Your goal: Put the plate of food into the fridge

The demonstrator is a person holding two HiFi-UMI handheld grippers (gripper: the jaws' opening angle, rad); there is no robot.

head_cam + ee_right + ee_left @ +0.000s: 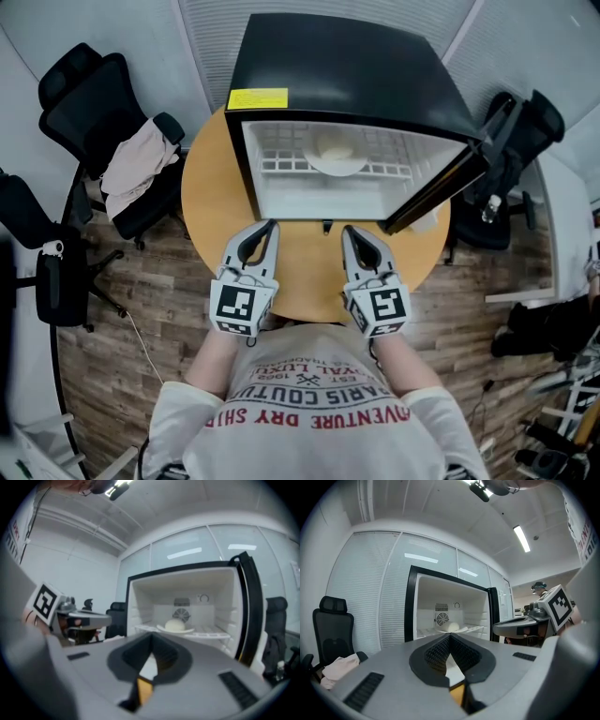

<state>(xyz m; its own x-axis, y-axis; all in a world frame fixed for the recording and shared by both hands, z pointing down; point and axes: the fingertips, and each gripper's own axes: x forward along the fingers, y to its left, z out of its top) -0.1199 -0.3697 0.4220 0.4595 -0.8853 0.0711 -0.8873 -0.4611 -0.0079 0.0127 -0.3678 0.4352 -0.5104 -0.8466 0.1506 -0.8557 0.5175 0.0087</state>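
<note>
A small black fridge point(347, 70) stands open on the round wooden table point(211, 202), its door point(441, 187) swung out to the right. Inside, a white plate with a pale round piece of food point(336, 155) rests on the wire shelf; the same plate point(451, 627) point(176, 626) shows in both gripper views. My left gripper point(267, 227) point(450, 637) and right gripper point(348, 231) point(151, 637) hover side by side over the table, just in front of the fridge opening. Both are shut with nothing between their jaws.
At the left a black office chair point(89, 103) carries a pale cloth point(136, 164), and a second dark chair point(42, 253) is nearer. Another black chair point(511, 178) stands right of the fridge door. The floor is wood plank point(141, 309).
</note>
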